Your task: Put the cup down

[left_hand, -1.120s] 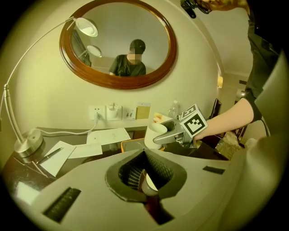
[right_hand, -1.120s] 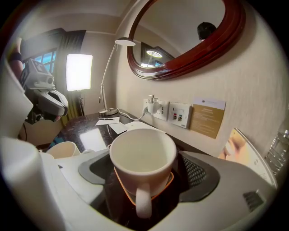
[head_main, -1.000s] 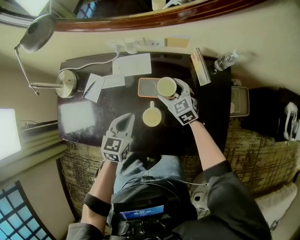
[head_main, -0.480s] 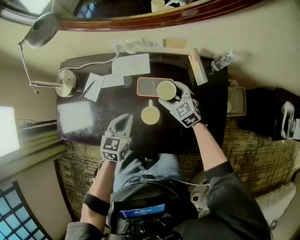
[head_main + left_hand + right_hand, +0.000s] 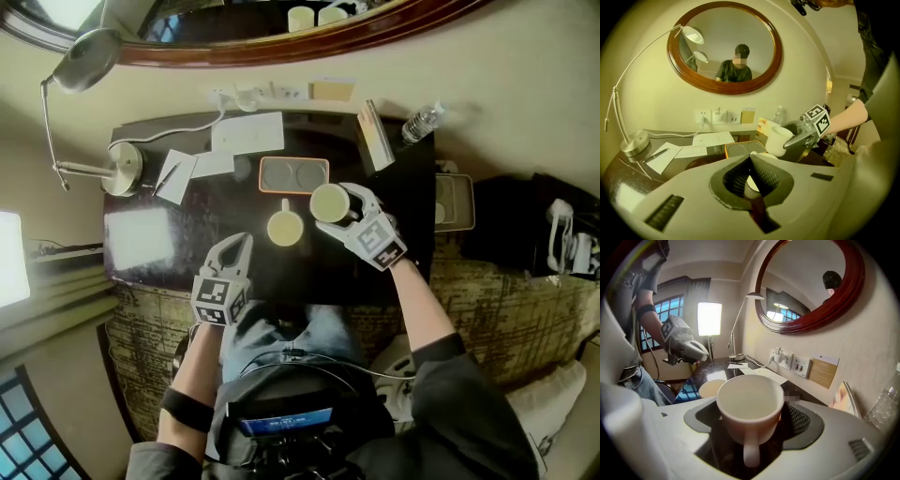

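Right gripper view: the white cup (image 5: 750,404) is clamped upright between the wide-set jaws of the right gripper (image 5: 751,420), handle toward the camera.
Head view places the held cup over the middle of the bench (image 5: 150,246), toward its right edge. It is just right of a second cup (image 5: 284,228) standing there, and nearer the front edge than the orange tray (image 5: 293,174). The left gripper (image 5: 234,246) is closed and empty by the front edge.

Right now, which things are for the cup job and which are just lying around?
For the job: white cup, held in the right claw; the dark desk.
Just lying about: second cup, orange tray, lamp, papers, pen, water bottle, shut left claw.
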{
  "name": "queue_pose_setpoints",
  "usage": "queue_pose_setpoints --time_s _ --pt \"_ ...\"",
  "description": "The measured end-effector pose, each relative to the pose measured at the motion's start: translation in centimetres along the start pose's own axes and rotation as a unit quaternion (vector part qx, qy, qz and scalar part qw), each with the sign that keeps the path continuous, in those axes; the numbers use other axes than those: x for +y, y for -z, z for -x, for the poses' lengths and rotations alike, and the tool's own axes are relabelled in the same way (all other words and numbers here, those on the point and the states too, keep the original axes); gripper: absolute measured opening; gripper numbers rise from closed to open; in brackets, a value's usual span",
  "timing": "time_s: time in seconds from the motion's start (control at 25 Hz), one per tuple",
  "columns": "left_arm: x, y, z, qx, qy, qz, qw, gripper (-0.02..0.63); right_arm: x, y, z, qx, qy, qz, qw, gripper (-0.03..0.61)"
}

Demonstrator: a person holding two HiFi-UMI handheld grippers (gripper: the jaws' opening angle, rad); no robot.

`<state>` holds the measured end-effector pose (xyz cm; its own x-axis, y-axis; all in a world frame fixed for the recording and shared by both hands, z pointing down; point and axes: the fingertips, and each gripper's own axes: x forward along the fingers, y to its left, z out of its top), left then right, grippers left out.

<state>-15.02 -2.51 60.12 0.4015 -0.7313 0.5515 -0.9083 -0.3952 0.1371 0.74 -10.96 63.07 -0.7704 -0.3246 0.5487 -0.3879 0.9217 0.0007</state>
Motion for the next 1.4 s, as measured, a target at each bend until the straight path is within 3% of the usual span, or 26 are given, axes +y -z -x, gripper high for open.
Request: queue_pose_setpoints --time_s 0.2,0.56,1.12,1.4 --pt "-0.4 0.2 0.4 -0.001 -0.011 0.001 0.9999 0.001 2.6 2.2 0.6 0.002 -0.045 -0.005 0.999 0.413" --pt "-1.3 1.3 1.7 0.003 -0.025 0.004 0.9997 0.001 4.7 7.0 0.3 0.039 -0.059 0.003 0.998 0.413" --pt "-1.6 1.3 2.4 -0.005 -0.031 0.002 0.9995 0.001 5.2 8.0 0.3 0.066 -0.041 0.016 0.997 0.433" --pt "-1.3 0.1 2.7 -0.018 -0.027 -0.005 0.9995 0.001 4.9 6.2 1.6 0.062 -0.02 0.003 0.998 0.459"
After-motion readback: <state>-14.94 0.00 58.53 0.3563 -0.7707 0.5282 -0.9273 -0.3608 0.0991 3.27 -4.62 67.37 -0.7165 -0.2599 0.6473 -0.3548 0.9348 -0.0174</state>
